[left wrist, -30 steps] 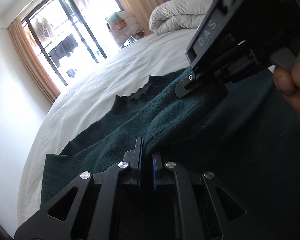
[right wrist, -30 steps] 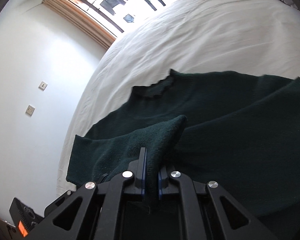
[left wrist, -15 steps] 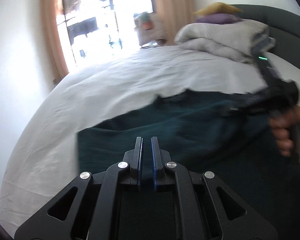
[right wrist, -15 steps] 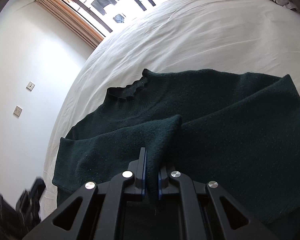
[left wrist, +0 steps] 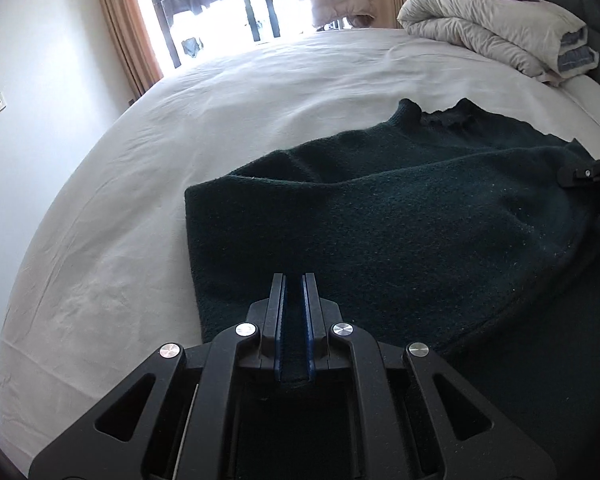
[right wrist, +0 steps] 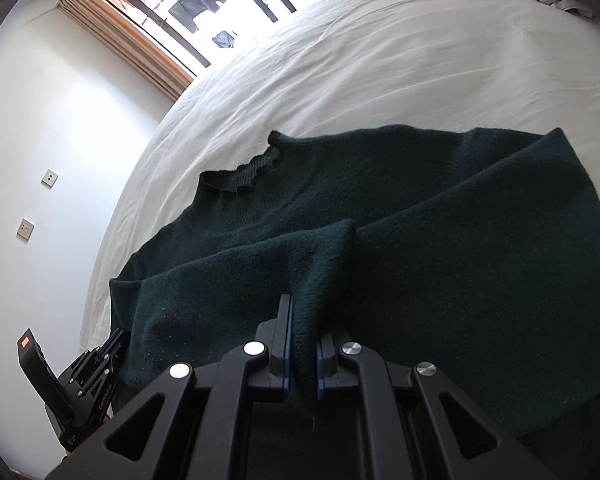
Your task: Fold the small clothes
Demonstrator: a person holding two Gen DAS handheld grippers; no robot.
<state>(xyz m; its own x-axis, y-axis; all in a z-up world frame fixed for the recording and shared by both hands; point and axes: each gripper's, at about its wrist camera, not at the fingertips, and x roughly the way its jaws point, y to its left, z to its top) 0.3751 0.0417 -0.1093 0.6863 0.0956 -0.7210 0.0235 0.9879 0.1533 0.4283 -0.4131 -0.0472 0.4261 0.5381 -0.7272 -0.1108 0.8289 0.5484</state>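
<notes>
Dark green knit sweater (right wrist: pixel 440 240) lies on the white bed (right wrist: pixel 400 60). The right gripper (right wrist: pixel 301 344) pinches its folded edge. The left gripper (left wrist: pixel 294 312) is pressed together, holding no fabric.

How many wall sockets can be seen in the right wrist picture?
2. The upper socket is on the white wall left of the bed; the lower socket sits just below it on the same wall. More may be hidden outside the view.

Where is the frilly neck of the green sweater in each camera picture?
Left wrist view: the frilly collar sits upper right, at the sweater's far edge.
Right wrist view: the collar sits left of centre, above the right gripper.
Shared landmark: the bright window beyond the white bed.
</notes>
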